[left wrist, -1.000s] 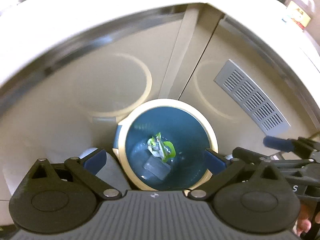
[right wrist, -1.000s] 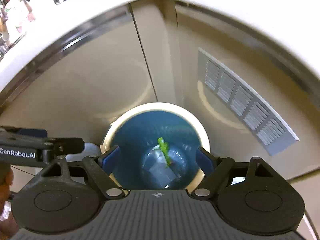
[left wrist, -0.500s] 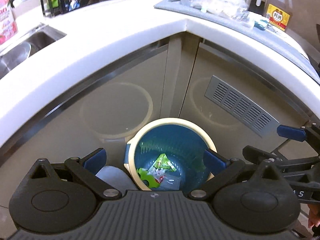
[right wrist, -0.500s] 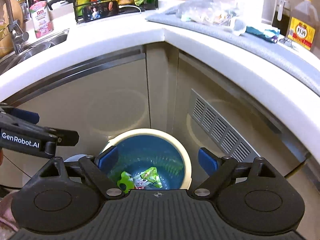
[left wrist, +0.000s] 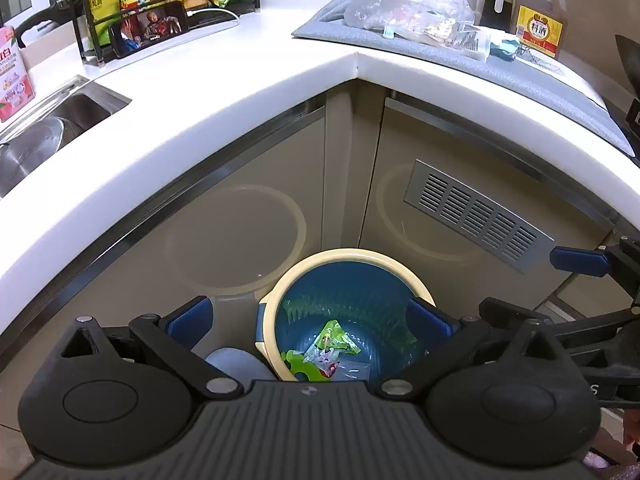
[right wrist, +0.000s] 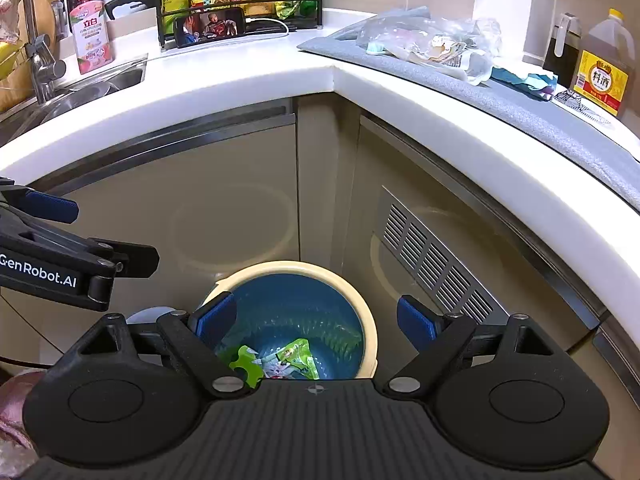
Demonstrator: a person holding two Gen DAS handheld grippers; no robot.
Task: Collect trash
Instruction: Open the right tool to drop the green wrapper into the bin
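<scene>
Both hand-held grippers agape, empty, seemingly above bin.

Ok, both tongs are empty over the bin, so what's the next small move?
Probably lift the right tongs toward the clear plastic wrappers on the grey mat. Both tongs are open and hold nothing, green wrappers already lie in the blue bin, and that pile is the trash left on the counter.
</scene>
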